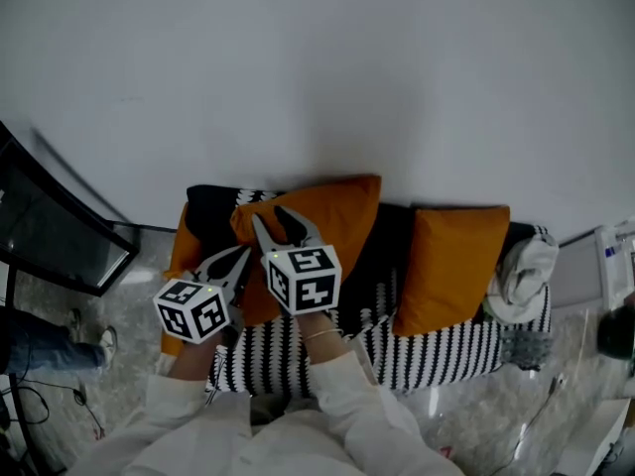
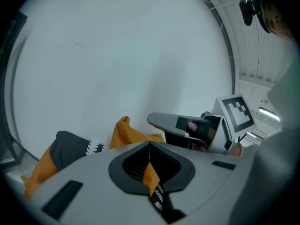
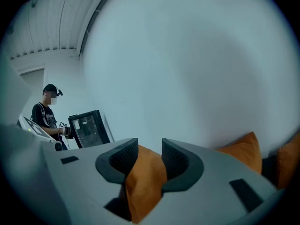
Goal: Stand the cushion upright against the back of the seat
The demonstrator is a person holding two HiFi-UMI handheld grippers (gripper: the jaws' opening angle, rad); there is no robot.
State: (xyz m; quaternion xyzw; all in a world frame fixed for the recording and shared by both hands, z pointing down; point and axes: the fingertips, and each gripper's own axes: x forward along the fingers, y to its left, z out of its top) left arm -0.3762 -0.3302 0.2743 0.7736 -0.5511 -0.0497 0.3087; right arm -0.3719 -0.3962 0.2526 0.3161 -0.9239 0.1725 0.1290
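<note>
- Nearest, white sleeves (image 1: 327, 405) were seen at the bottom edge of the head view, reaching over the striped seat (image 1: 446, 350).
- The left tongs (image 2: 150, 146) were pressed together, with a thin fold of the orange cushion (image 1: 332, 211) pinched between them.
- The right tongs (image 3: 150, 149) were held apart, and a corner of the same cushion was seen lying in the gap between them.
- The orange cushion was found at the left end of the seat, propped up towards its back, with its top edge close to the wall (image 1: 317, 67).
- A second cushion (image 1: 451, 266), also orange, was propped up further right, with a white cloth bundle (image 1: 521, 271) just beyond it.
- Farthest off, a person (image 3: 47, 118) was seen beside a black cabinet (image 3: 89, 128).
</note>
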